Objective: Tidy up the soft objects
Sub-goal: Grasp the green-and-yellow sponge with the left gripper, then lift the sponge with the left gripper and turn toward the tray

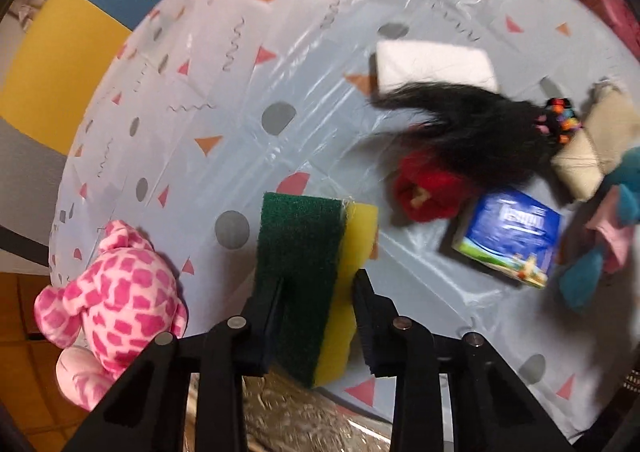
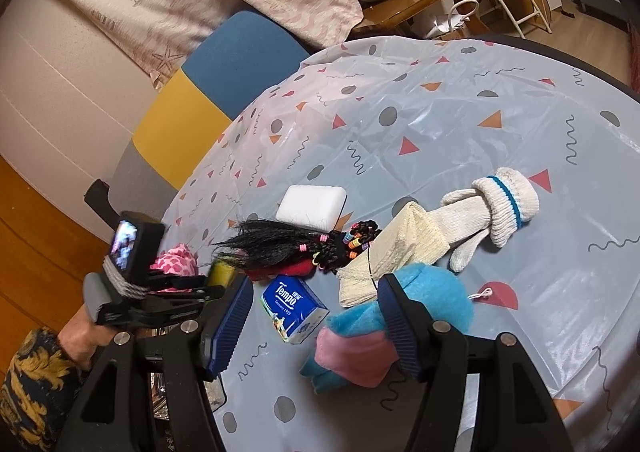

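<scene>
My left gripper (image 1: 320, 284) is shut on a green and yellow sponge (image 1: 316, 276), held upright just above the table's near edge; it also shows in the right wrist view (image 2: 222, 272). A pink spotted plush (image 1: 112, 304) lies to its left. A black hair piece with coloured beads (image 1: 476, 131), a red plush (image 1: 428, 187), a white sponge (image 1: 432, 65) and a blue Tempo tissue pack (image 1: 512, 236) lie ahead on the right. My right gripper (image 2: 316, 312) is open over the tissue pack (image 2: 294, 304) and a blue and pink plush (image 2: 360, 336).
The round table (image 2: 460, 123) has a patterned plastic cover. A white knit glove (image 2: 492, 211) and a cream cloth (image 2: 384, 256) lie right of the hair piece. A blue, yellow and grey chair (image 2: 216, 91) stands behind the table. Crinkled foil (image 1: 288, 424) lies below the near edge.
</scene>
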A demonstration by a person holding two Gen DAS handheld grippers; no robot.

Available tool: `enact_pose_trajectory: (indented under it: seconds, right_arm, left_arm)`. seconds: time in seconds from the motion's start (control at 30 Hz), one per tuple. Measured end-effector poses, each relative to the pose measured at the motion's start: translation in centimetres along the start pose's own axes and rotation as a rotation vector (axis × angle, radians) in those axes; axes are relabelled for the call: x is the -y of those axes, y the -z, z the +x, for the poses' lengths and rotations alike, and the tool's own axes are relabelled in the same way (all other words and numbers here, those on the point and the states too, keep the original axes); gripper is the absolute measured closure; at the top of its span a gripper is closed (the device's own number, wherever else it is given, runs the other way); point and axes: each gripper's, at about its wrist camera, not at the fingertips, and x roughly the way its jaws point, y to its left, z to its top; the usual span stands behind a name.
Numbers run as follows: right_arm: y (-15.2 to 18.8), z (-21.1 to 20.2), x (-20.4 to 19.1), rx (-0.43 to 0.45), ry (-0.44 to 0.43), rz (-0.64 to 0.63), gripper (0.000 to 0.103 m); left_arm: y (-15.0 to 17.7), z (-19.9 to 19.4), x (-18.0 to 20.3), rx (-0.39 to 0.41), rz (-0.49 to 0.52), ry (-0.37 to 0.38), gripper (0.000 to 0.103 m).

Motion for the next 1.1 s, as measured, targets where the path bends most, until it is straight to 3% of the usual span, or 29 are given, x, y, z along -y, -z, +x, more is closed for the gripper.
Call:
enact_pose_trajectory:
  seconds: [0.33, 0.53, 0.7, 0.8, 0.83, 0.97, 1.1]
  right_arm:
    - [-0.1, 0.0, 0.4, 0.005, 0.016, 0.013, 0.037]
    - [0.0, 0.2, 0.3, -0.005, 0.024, 0.008, 0.037]
    - [0.0, 0.2, 0.4, -0.006, 0.037, 0.009, 0.037]
    - [0.1, 0.2, 0.4, -0.006, 0.048, 0.006, 0.037]
    - [0.1, 0.2, 0.4, -0.006, 0.053, 0.003, 0.037]
    - [0.3, 0.3, 0.4, -0.010, 0.078, -0.001, 0.037]
    - [0.3, 0.6, 0.6, -0.021, 0.096, 0.004, 0.037]
  left_arm:
    - [3.8, -4.8, 5.2, 0.093, 0.029, 0.113, 0.071]
    - [8.8, -9.5, 9.5, 0.162, 0.051, 0.184, 0.071]
    - [13.9, -11.0, 12.5, 0.133, 0.036, 0.255, 0.069]
    - [16.1, -9.9, 13.7, 0.105, 0.008, 0.287, 0.062]
    - [16.7, -9.4, 14.1, 0.094, -0.004, 0.296, 0.054]
    - [17.5, -8.3, 14.3, 0.109, -0.050, 0.333, 0.039]
    - [18.0, -9.2, 13.8, 0.171, -0.023, 0.288, 0.021]
